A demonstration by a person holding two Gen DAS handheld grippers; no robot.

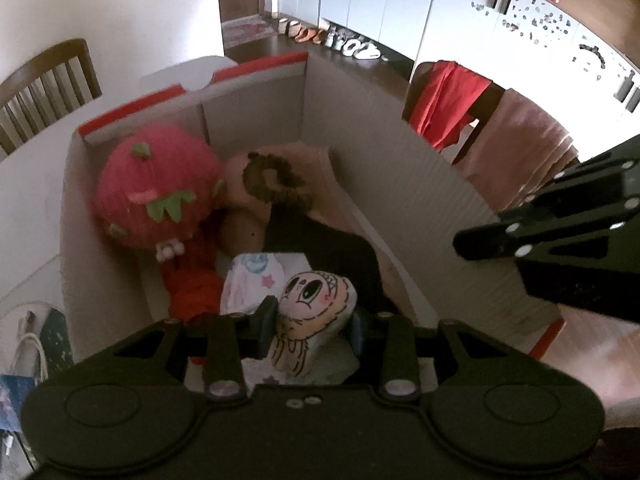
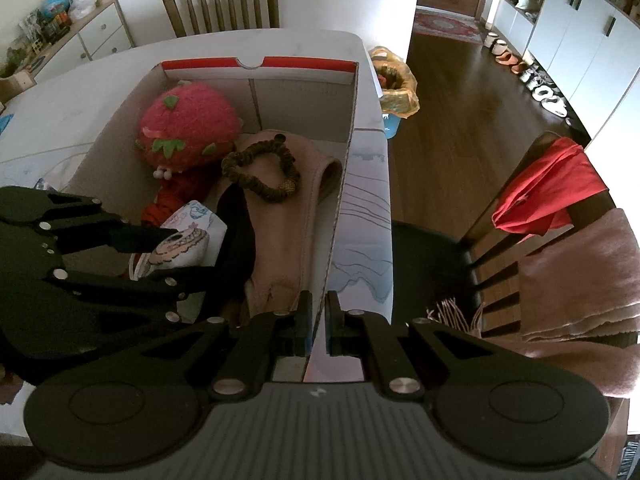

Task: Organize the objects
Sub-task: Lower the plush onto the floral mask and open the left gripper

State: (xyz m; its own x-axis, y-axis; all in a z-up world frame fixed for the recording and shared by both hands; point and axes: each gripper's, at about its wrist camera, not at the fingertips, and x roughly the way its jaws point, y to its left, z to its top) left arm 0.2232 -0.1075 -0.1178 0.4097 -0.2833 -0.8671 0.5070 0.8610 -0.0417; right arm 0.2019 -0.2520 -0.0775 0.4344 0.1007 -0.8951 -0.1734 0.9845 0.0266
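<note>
An open cardboard box [image 1: 360,120] with red-trimmed flaps stands on the table. Inside lie a red strawberry plush [image 1: 156,192], a brown scrunchie [image 1: 272,180] on a pink cloth [image 1: 320,160], a black item and a white patterned pouch [image 1: 252,276]. My left gripper [image 1: 312,330] is shut on a small cartoon-face plush [image 1: 316,308] and holds it low inside the box, over the pouch. In the right wrist view the left gripper [image 2: 180,256] comes in from the left with that plush [image 2: 176,248]. My right gripper [image 2: 318,320] is shut on the box's near right wall [image 2: 340,208].
The box sits on a white table [image 2: 100,80] with a wooden chair [image 2: 220,0] behind it. To the right, a chair carries a red garment [image 2: 548,188] and a pink scarf [image 2: 580,272]. A bin with a yellow bag [image 2: 394,88] stands on the dark wood floor.
</note>
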